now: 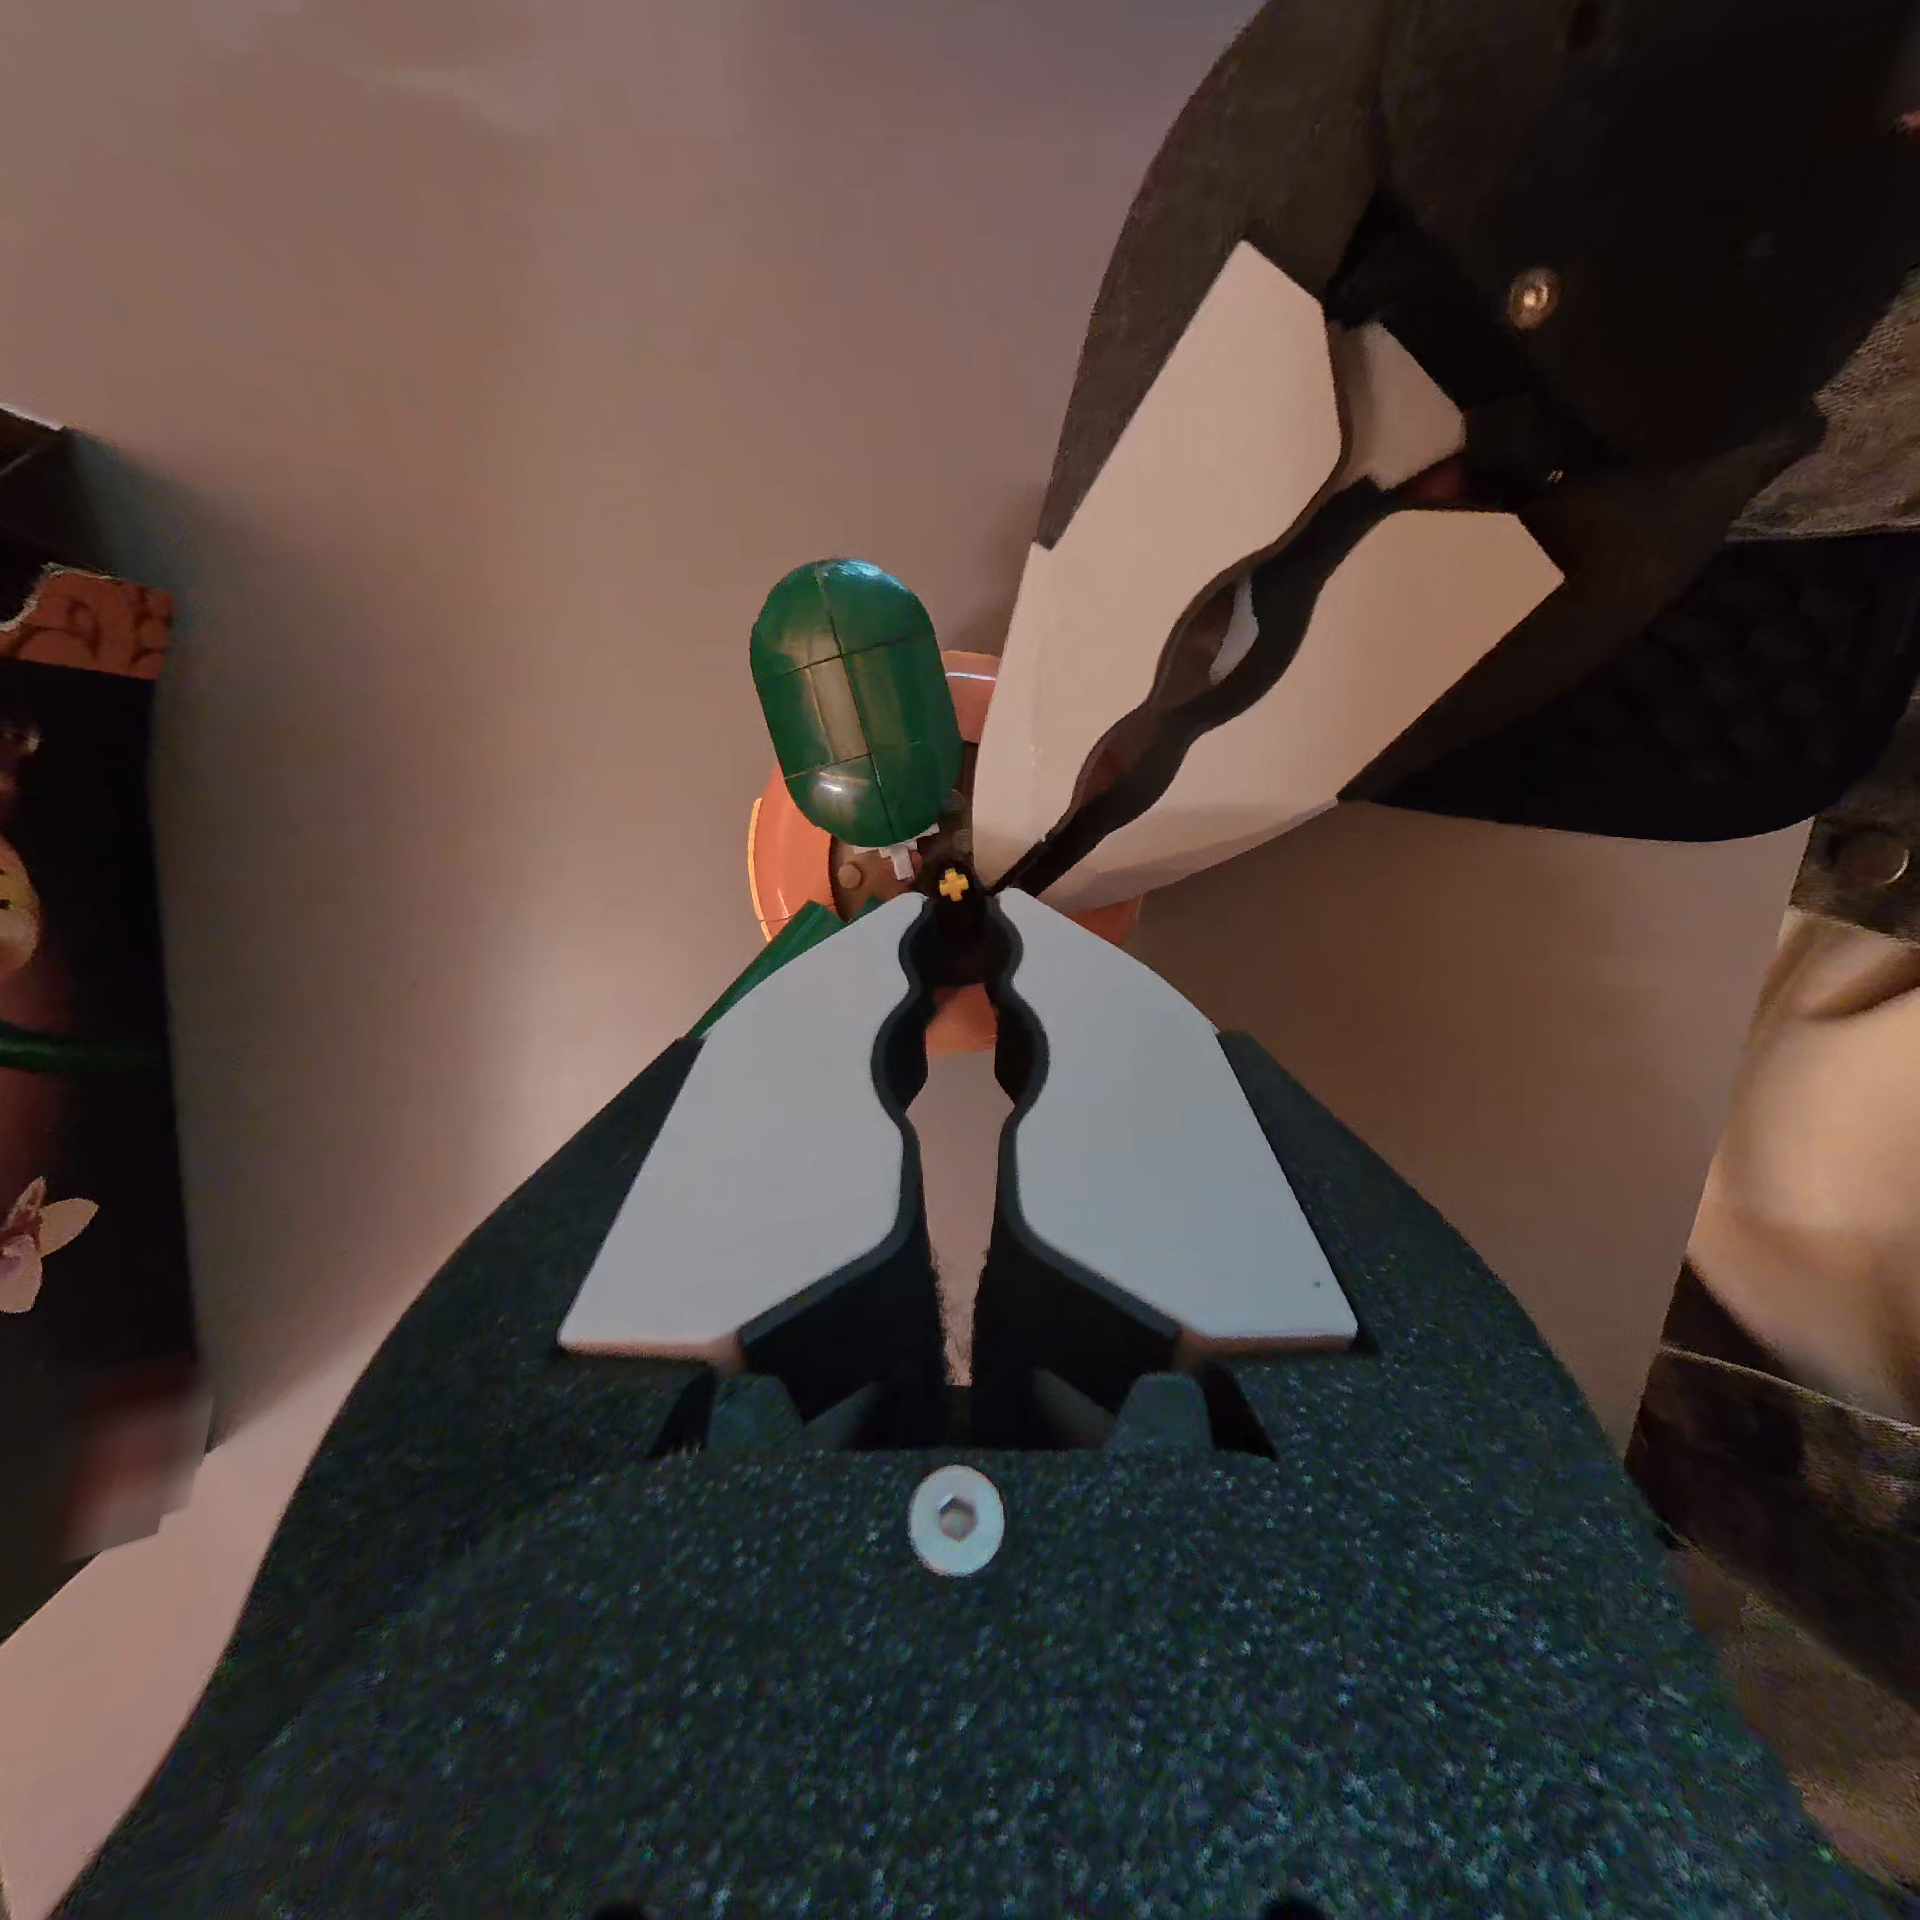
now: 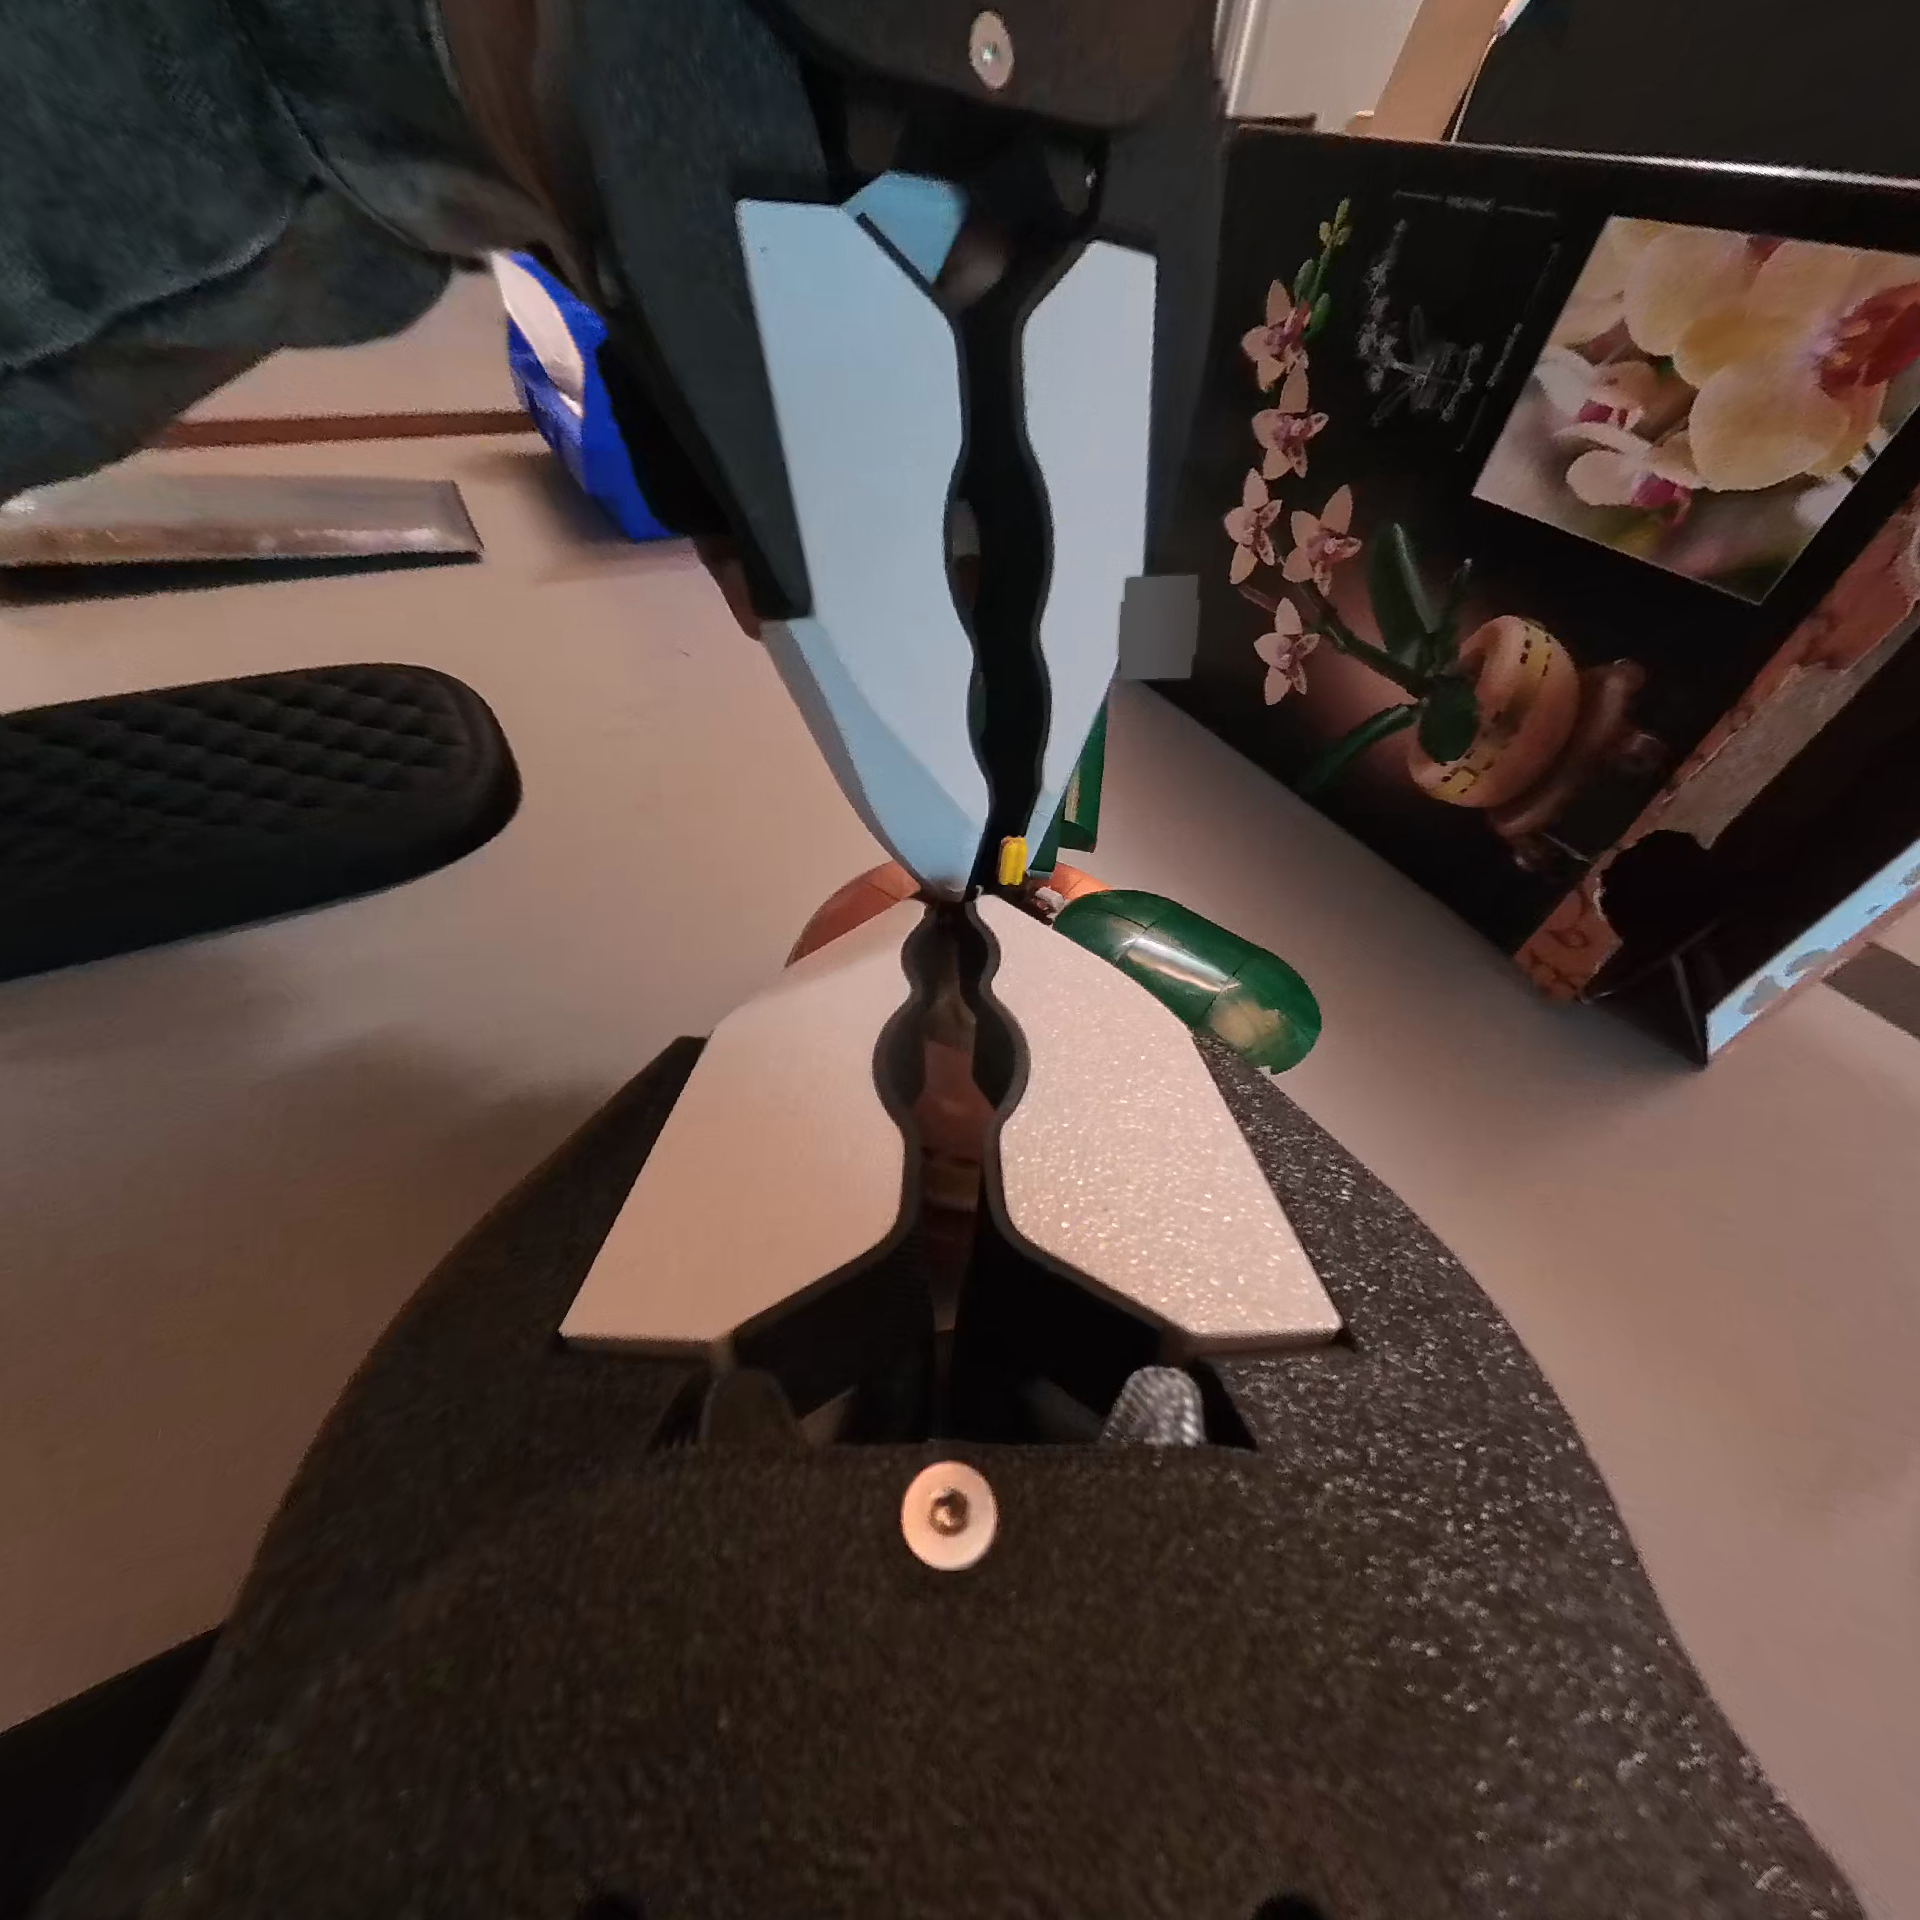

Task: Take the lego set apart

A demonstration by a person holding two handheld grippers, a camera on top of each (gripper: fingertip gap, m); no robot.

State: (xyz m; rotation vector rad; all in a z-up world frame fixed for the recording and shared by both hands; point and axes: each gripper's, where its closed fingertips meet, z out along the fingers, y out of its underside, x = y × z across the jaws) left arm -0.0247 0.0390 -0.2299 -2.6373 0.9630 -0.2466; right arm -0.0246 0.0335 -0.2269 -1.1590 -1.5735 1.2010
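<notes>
Two grippers are met tip to tip over the lego plant on the table (image 1: 468,416).

The left gripper (image 1: 951,904) is closed on a dark stem (image 1: 951,868) with a yellow pin (image 2: 1010,860); the right gripper (image 2: 951,914) is closed on the stem just beside it. A green leaf (image 1: 852,707) and an orange pot (image 1: 790,862) are seen behind the tips. Free table is left on one side; a box (image 2: 1558,499) stands near on the other, its edge well apart from the leaf.

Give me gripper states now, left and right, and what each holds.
Left gripper: shut on the yellow-tipped axle of the lego plant.
Right gripper: closed at the same joint; what it grips cannot be told.
</notes>
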